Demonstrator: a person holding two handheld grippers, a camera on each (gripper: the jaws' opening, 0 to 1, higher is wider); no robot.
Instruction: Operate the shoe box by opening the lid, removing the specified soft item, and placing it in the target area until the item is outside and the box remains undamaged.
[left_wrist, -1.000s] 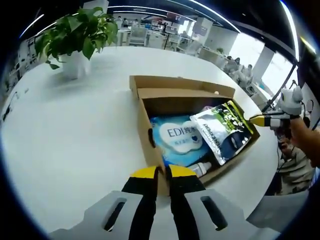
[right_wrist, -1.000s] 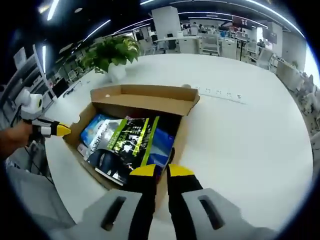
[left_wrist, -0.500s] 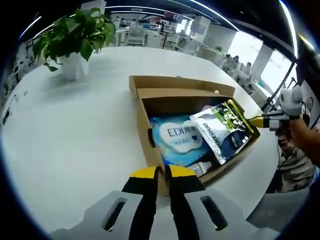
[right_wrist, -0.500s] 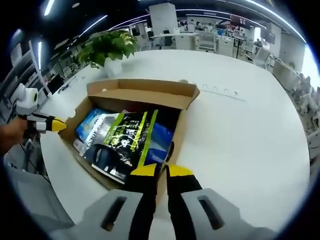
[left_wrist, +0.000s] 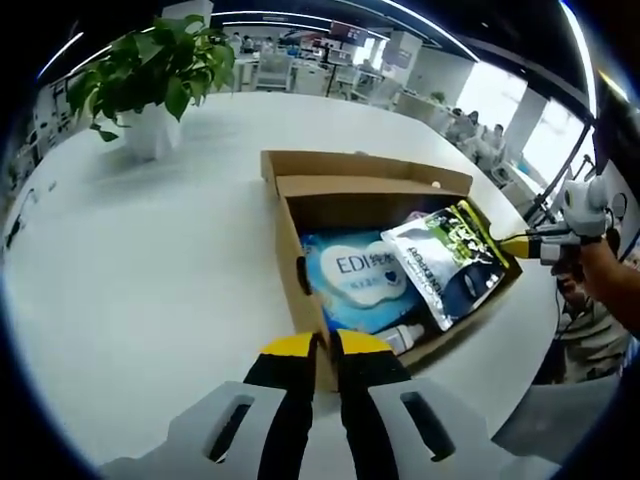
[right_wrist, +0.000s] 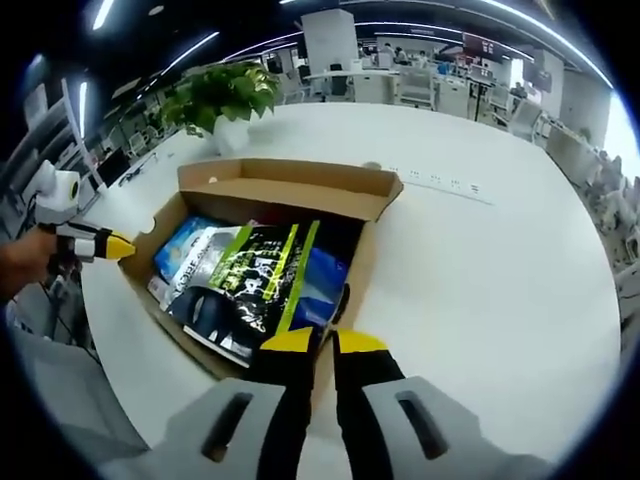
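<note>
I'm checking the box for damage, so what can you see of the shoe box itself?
The shoe box is plain brown cardboard, open, its hinged lid folded back flat on the white table. A dark finger hole shows in one end wall. Inside lie pouches and a small bottle. Each pair of tongs sits at an end wall; whether they grip it is unclear. No tears visible.

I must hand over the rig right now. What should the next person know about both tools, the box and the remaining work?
Left tool: shut, at the box's near wall; whether it pinches the wall is unclear.
Right tool: shut, at the opposite wall.
Box on the white table, lid already folded back.
Inside: blue soft pack, black-green pouch, small bottle.
Done: opening.
Left: lift the soft item out, place it on the table, keep the box intact.
</note>
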